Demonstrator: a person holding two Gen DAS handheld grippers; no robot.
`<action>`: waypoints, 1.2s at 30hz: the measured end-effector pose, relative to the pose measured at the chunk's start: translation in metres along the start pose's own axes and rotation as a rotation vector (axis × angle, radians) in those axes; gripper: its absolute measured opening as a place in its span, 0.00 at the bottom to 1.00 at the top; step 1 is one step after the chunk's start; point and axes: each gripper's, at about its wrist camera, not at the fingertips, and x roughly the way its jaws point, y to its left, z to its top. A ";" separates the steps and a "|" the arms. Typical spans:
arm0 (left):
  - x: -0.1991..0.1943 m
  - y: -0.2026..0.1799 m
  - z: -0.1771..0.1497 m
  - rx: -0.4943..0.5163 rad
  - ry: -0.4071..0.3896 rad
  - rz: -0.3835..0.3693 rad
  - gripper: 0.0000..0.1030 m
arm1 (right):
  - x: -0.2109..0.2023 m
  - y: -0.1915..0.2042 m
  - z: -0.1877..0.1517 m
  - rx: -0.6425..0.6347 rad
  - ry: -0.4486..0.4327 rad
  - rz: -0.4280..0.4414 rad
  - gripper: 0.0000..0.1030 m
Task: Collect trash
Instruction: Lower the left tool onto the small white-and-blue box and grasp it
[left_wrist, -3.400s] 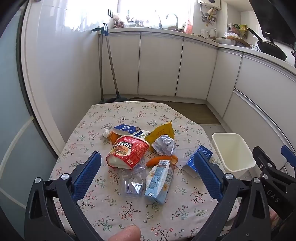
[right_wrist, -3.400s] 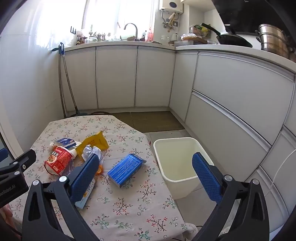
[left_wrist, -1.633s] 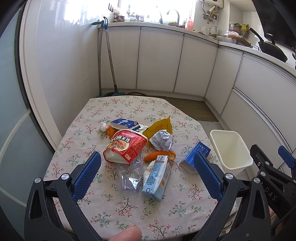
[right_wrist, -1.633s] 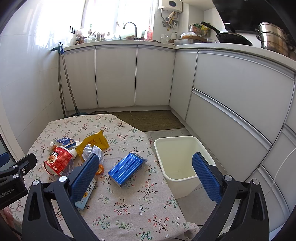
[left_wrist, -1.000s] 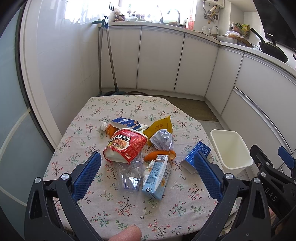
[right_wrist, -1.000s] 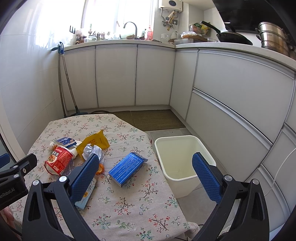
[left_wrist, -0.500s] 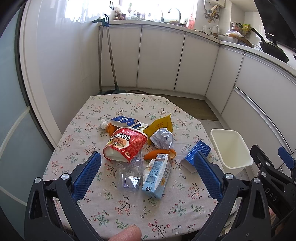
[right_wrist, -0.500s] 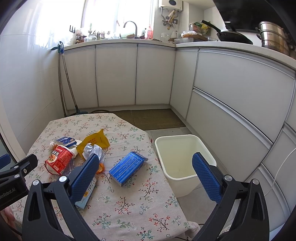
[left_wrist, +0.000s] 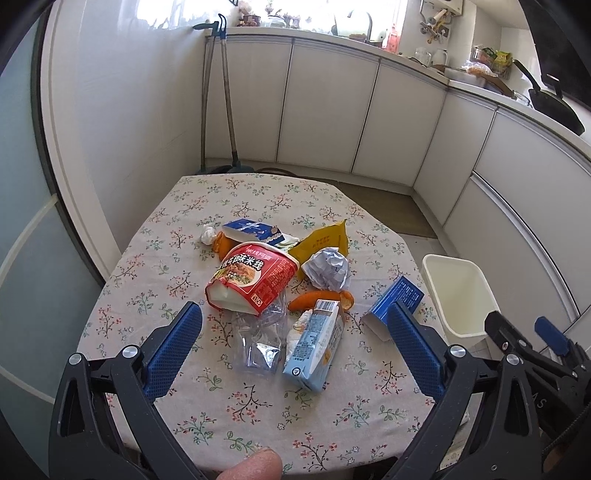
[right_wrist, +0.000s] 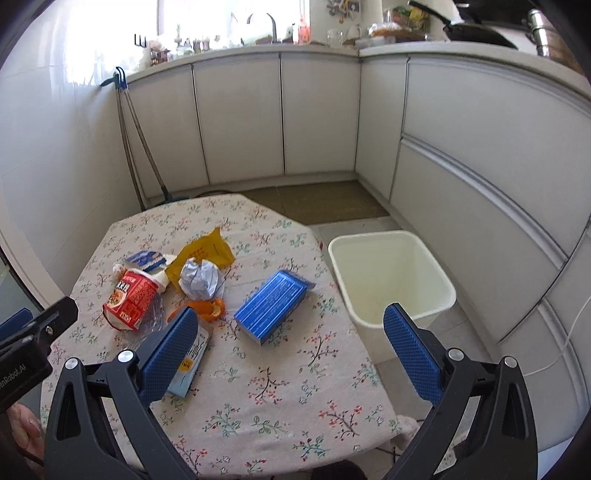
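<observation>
Left gripper (left_wrist: 291, 347): jaws spread wide, nothing between them, held above the near edge of the tabletop (left_wrist: 258, 424), which carries a floral cloth. Right gripper (right_wrist: 290, 349): jaws likewise wide apart, empty, held over the right side of the tabletop.

Trash lies in a loose cluster mid-tabletop:
- red instant-noodle cup (left_wrist: 255, 277) on its side, Chinese characters "米线" legible on the label;
- crushed clear plastic bottle (left_wrist: 260, 339) just below it, touching;
- light-blue drink carton (left_wrist: 314, 345) with barcode, beside the bottle;
- orange peel (left_wrist: 317, 299);
- crumpled paper ball (left_wrist: 328, 271);
- yellow packet (left_wrist: 325, 242), print too small to read;
- blue-white carton (left_wrist: 255, 230) at the far side;
- blue box (right_wrist: 271, 306), apart from the cluster, nearest the bin.

White bin (right_wrist: 391, 277) stands on the floor just off the tabletop's right edge.
</observation>
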 end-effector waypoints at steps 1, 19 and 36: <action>0.003 0.003 0.002 -0.011 0.009 0.003 0.93 | 0.006 -0.001 0.000 0.006 0.034 0.002 0.95; 0.070 0.075 0.047 -0.304 0.241 -0.050 0.93 | 0.048 -0.024 0.041 0.336 0.298 0.189 0.95; 0.192 0.135 0.031 -0.570 0.638 -0.261 0.93 | 0.147 -0.030 0.028 0.364 0.454 0.245 0.95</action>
